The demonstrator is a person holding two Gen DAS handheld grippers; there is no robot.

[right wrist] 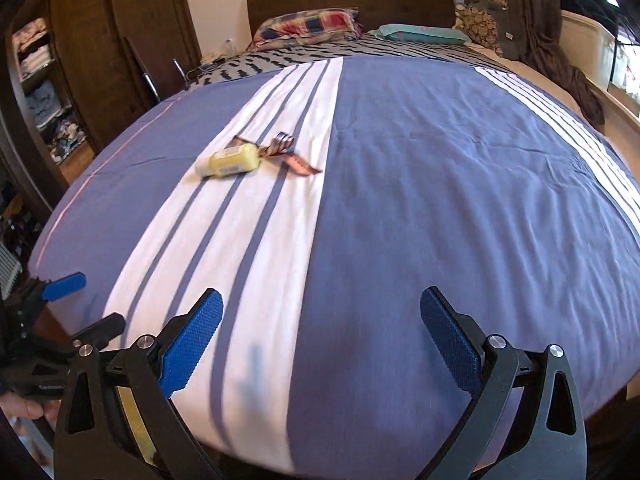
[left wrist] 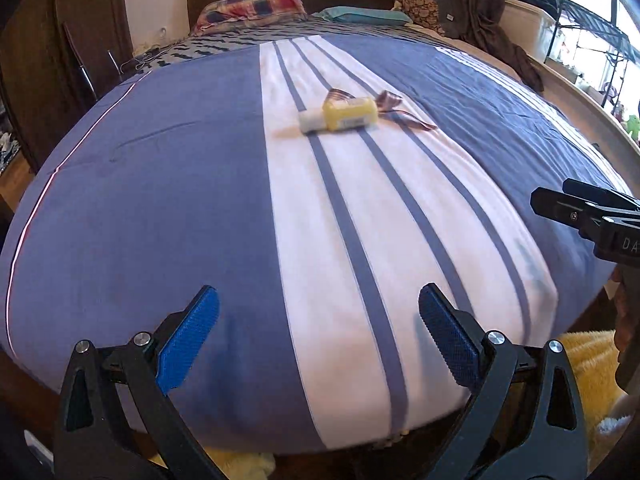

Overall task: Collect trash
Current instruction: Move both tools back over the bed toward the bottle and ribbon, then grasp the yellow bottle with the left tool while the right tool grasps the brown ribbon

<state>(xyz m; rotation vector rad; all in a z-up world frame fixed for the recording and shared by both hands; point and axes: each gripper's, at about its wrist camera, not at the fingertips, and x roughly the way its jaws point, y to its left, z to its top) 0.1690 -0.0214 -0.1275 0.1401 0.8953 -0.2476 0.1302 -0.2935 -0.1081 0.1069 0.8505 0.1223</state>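
Nearest you, over the foot of the blue-and-white striped bedspread [left wrist: 168, 208], your left gripper [left wrist: 318, 334] and right gripper [right wrist: 320, 338] both stand spread wide, holding nothing. Mid-bed on the white band lies the small yellow plastic bottle [left wrist: 350, 114] beside a crinkled striped ribbon [left wrist: 390, 106]. It looks light, stiff and somewhat slick: pinch the body across its width. The cover is soft and yields. Beyond it are pillows and a dark headboard.

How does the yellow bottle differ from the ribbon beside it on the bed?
The yellow bottle is a solid, rounded thing lying on its side with a white cap; the ribbon is thin, striped brownish, looped and trailing. The bottle looks bulkier, the ribbon flatter. Both lie on the cover's white band, touching.
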